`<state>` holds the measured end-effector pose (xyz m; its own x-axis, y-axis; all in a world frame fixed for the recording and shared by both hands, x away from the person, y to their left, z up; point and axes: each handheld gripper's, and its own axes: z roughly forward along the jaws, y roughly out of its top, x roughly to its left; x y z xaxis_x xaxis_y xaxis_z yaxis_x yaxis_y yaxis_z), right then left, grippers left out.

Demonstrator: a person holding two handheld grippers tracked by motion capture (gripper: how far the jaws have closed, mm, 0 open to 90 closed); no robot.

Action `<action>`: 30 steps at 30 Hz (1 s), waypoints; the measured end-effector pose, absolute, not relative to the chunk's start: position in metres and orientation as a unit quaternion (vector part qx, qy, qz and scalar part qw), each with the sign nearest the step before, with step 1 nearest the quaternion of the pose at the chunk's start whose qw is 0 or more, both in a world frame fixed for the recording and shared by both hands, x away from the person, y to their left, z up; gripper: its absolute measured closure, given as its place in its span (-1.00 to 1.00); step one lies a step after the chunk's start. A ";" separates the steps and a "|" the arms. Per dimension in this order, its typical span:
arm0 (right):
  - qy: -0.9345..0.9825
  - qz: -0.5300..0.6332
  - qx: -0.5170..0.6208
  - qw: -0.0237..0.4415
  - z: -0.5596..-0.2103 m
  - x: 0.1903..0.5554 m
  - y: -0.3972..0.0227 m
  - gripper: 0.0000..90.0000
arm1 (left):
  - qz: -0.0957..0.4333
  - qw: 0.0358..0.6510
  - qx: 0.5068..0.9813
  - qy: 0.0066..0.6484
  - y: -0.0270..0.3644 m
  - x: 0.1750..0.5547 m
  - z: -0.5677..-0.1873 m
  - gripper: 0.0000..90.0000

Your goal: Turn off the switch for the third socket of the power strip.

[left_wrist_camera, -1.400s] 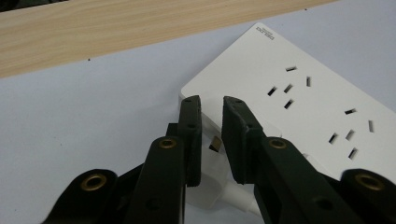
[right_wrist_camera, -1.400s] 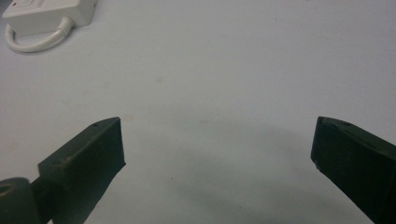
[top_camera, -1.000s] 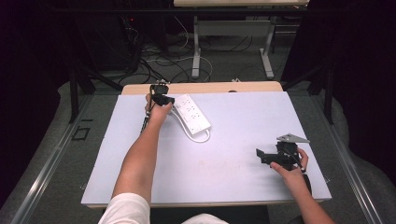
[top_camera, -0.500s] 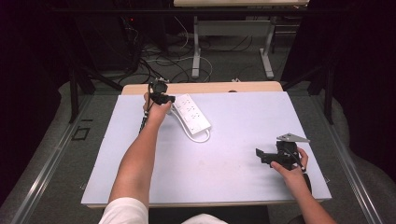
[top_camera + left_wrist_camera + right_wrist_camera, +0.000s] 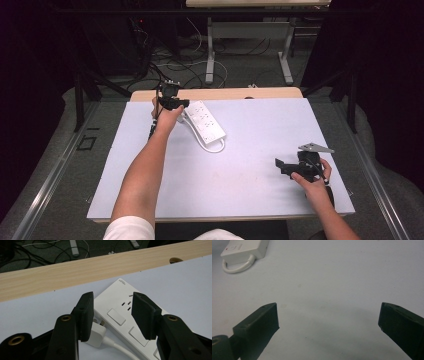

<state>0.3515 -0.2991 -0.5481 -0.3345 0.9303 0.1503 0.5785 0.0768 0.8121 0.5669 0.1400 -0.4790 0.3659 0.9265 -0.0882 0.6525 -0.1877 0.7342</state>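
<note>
Up at the far left of the table (image 5: 125, 165), seen from the high view, your left gripper (image 5: 181, 104) hovers over the near-left end of the white power strip (image 5: 207, 121), which lies slantwise on the pale sheet with its cord looped beside it. Your right gripper (image 5: 278, 165) rests low on the sheet near the right edge, well apart from the strip, seemingly parked out of the way.

Along the left gripper view, your left gripper (image 5: 112, 312) has its jaws partly apart and they have just been opening; nothing is pinched between them. Below them sit the power strip (image 5: 125, 315) and its white plug (image 5: 96, 333), which lies on the sheet against the strip's side by the left jaw. Judging by that, you have let go here and are backing off.

Across the right gripper view, your right gripper (image 5: 328, 322) stands wide open over bare sheet, holding nothing, while the power strip (image 5: 244, 248) shows far off at the top left.
</note>
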 end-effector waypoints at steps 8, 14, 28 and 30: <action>0.705 0.418 0.534 0.207 -0.548 0.352 -0.298 -0.94 | 0.182 0.357 0.749 0.528 0.137 0.563 -0.476 -0.01; 0.706 0.419 0.532 0.204 -0.548 0.352 -0.297 -0.94 | 0.185 0.355 0.752 0.523 0.136 0.555 -0.470 -0.07; 0.704 0.422 0.533 0.205 -0.547 0.352 -0.298 -0.94 | 0.180 0.366 0.761 0.505 0.137 0.535 -0.458 -0.19; 0.703 0.422 0.534 0.205 -0.547 0.352 -0.298 -0.94 | 0.177 0.367 0.763 0.503 0.138 0.532 -0.457 -0.20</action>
